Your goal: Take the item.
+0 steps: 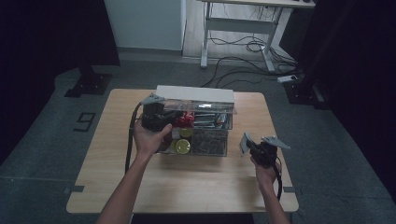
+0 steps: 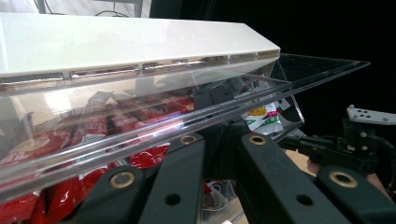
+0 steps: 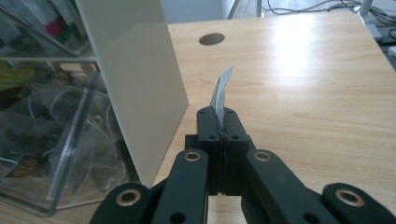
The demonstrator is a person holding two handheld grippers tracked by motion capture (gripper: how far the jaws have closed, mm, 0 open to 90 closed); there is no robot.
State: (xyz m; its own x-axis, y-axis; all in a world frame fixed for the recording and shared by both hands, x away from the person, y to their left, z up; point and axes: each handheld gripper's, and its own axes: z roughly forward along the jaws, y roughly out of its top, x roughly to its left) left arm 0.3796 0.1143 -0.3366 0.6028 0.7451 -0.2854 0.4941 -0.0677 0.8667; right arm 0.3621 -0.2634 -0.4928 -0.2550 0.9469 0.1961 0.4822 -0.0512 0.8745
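The bench [image 1: 121,184] was pale wood with a fine straight grain. On it the organizer box [image 1: 210,140] had clear walls and a cream-white lid [image 2: 116,42]. Red packets [image 2: 100,133] lay inside, beside yellow-green round lids [image 1: 182,146] and a green-and-white sachet [image 2: 262,120]. Both grippers were black with brass-coloured rivets; the right gripper [image 3: 219,122] pinched a pale grey-white slip [image 3: 221,91]. Its top plate [image 1: 275,141] was grey.

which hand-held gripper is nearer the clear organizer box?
Left. The left hand-held gripper is at the clear organizer box, by its raised lid; the right hand-held gripper, pinching a small packet, is apart beside it.
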